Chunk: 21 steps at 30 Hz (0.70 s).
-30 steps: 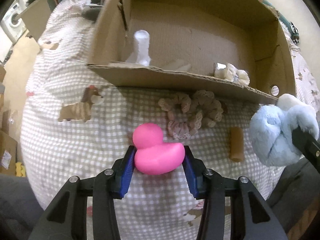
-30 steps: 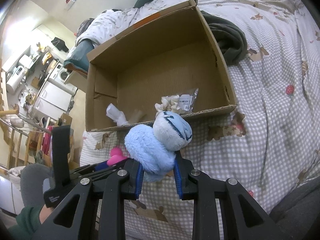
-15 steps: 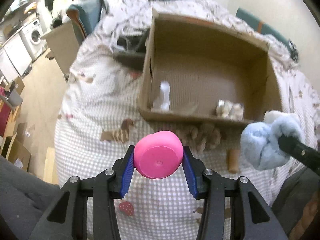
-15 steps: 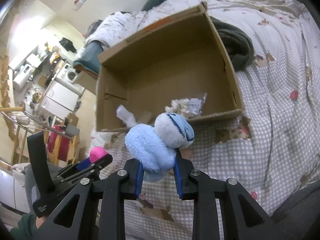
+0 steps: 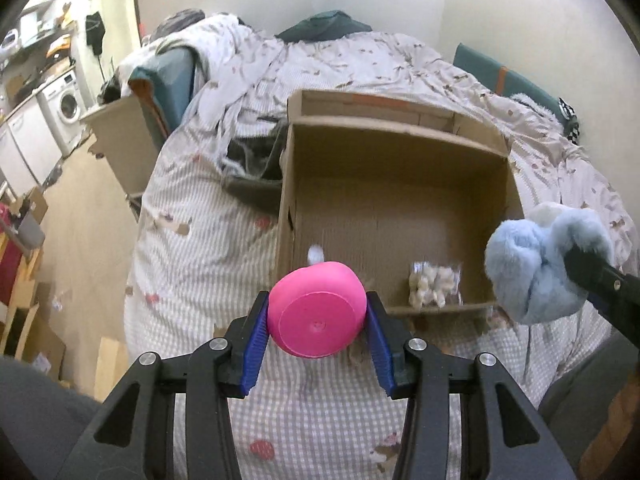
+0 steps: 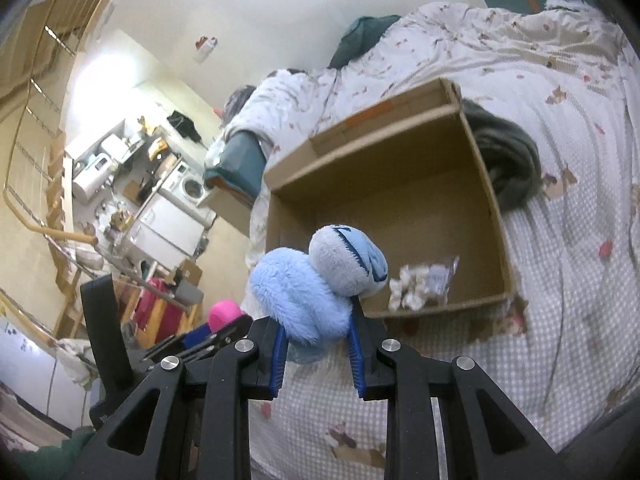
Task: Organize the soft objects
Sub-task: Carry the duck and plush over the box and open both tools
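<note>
The pink duck (image 5: 318, 316) is pinched flat-bottom-toward-us in our left tongs (image 5: 317, 334), and the cardboard box (image 5: 400, 216) on the bed (image 5: 192, 216) sits open just ahead and below. On the right, our right tongs (image 6: 316, 344) are clamped on the fluffy blue plush (image 6: 316, 284), about as near that front wall, so we'd guess either one just needs carrying forward over it.

left gripper (image 5: 317, 334): we see matte black plastic arms, ribbed blue pads, round silver screws | right gripper (image 6: 316, 354): we see the same black frame, blue ribbed pads, silver screw heads | clothing: dark green sleeve (image 6: 60, 454)
</note>
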Each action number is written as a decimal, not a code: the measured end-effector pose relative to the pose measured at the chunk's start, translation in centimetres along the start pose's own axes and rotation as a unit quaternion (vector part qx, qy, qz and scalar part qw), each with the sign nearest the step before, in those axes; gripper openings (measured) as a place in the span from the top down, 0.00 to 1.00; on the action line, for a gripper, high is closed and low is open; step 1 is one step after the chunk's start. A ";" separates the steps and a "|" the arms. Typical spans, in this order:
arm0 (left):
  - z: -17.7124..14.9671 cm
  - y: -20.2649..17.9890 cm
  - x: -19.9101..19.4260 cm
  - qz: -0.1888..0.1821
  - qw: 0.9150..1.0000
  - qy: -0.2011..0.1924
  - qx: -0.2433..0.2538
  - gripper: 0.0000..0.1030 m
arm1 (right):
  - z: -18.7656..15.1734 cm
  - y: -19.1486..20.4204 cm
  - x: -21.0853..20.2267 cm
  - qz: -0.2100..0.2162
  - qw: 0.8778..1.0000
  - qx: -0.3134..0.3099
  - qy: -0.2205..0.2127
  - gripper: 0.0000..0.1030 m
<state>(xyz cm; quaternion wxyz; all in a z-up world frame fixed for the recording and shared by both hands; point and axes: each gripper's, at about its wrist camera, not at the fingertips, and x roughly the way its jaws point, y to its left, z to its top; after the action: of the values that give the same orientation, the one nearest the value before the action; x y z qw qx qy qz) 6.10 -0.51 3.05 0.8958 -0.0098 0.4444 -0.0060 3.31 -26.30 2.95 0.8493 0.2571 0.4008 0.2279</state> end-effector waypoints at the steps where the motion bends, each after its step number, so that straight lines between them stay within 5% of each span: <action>1: 0.6 -0.1 0.0 0.001 1.000 -0.004 0.002 0.59 | 0.4 -0.1 -0.1 0.000 1.000 0.000 -0.005 0.73; 11: 5.3 -1.1 3.2 0.002 0.999 -0.034 0.031 0.59 | 4.3 -1.7 2.3 -0.059 0.998 -0.015 -0.004 0.73; 16: 4.7 -2.0 5.7 -0.004 0.997 -0.045 0.055 0.59 | 3.5 -3.7 4.6 -0.089 0.996 0.000 0.012 0.73; 21: 3.7 -1.5 8.1 -0.025 0.999 0.003 0.023 0.59 | 2.9 -4.3 5.8 -0.109 0.993 0.002 0.034 0.73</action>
<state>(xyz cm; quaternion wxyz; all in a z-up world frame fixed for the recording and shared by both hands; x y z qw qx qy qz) 13.91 -2.09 -1.15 0.8941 0.0000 0.4463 -0.0389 9.73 -26.89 -1.46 0.8545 0.2053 0.4557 0.1416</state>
